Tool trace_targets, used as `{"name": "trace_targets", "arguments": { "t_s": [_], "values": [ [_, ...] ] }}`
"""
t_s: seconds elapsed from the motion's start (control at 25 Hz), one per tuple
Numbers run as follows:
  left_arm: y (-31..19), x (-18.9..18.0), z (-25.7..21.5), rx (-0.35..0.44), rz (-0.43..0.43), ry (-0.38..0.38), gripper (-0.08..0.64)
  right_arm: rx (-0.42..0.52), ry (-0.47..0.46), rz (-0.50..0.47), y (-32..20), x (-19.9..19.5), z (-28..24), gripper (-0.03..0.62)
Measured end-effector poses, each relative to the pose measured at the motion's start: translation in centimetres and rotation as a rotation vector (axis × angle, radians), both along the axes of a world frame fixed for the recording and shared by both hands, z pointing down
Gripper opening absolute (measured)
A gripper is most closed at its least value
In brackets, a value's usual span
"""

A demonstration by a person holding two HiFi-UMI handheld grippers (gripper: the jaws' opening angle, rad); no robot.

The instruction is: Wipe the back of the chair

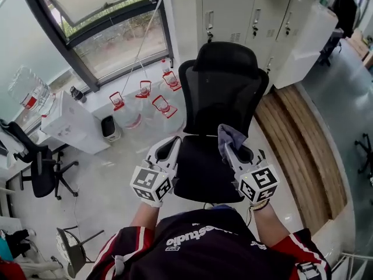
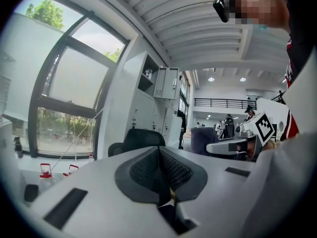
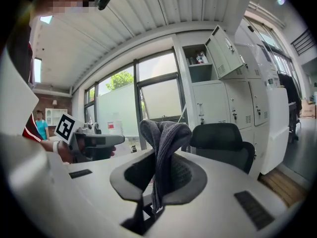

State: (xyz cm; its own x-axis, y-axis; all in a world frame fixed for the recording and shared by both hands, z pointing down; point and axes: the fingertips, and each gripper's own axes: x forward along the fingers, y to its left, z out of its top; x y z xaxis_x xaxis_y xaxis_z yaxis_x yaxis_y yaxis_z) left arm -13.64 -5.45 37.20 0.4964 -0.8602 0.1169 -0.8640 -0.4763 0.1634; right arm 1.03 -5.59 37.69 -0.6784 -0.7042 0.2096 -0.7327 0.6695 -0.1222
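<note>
Grey knitted cloth (image 3: 163,138) pinched in your right tongs (image 3: 158,168), left tongs (image 2: 161,171) pressed together empty; black mesh chair back (image 1: 224,92) ahead looks unwiped.

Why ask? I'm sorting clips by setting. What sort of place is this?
Probably an office: a black mesh office chair, pale lockers behind it, and water-cooler bottles on the floor by the window.

Black mesh chair (image 1: 224,92) with headrest, upright, seat side facing, just ahead of right gripper (image 1: 232,151). Grey cloth (image 1: 229,137), bunched, clamped between its jaws.
</note>
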Motion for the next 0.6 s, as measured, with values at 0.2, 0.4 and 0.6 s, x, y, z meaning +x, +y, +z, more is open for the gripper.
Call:
{"name": "trace_targets", "arguments": {
  "t_s": [0.2, 0.4, 0.6],
  "values": [
    [6.9, -3.5, -1.2, 0.032, 0.012, 0.018, 0.026, 0.010, -0.016, 0.040, 7.5, -3.0, -0.6, 0.061],
    [12.6, -3.7, -1.4, 0.047, 0.071, 0.037, 0.026, 0.023, -0.008, 0.106, 14.1, -3.7, -0.6, 0.061],
    [16.1, -2.4, -2.3, 0.059, 0.122, 0.044, 0.026, 0.041, 0.006, 0.141, 18.0, -3.0, -1.8, 0.061]
  ]
}}
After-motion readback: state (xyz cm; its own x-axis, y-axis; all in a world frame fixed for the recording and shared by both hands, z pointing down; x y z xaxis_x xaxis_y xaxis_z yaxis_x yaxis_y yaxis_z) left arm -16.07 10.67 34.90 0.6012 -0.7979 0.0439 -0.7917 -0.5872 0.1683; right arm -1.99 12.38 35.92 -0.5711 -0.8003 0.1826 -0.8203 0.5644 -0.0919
